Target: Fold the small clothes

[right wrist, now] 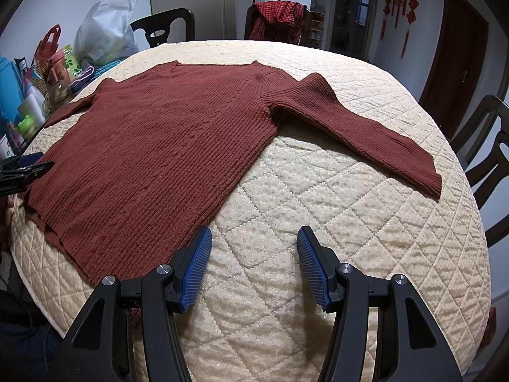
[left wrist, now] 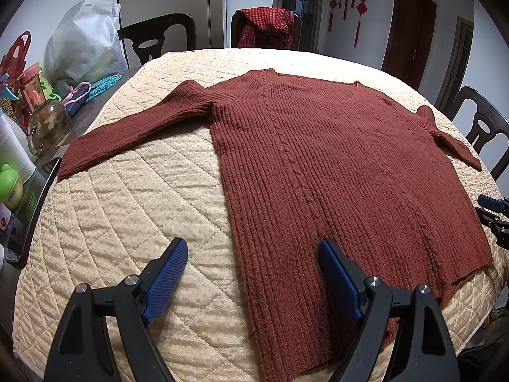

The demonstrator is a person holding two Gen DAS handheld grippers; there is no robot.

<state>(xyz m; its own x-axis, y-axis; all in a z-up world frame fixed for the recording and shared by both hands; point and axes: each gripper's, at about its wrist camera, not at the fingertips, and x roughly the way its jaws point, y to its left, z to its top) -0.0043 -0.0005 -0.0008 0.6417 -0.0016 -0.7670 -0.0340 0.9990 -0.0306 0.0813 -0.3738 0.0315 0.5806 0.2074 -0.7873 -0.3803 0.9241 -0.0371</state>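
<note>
A rust-red ribbed knit sweater lies flat and spread out, sleeves out to both sides, on a cream quilted cover. It also shows in the right wrist view. My left gripper is open and empty, low over the sweater's left hem edge. My right gripper is open and empty, over the bare quilt just right of the sweater's hem. The right gripper also shows at the left view's right edge, and the left gripper at the right view's left edge.
Clutter stands along the table's left side: a white bag, a glass jar, bottles and cups. Dark chairs ring the table; one holds a red checked cloth. Another chair stands at the right.
</note>
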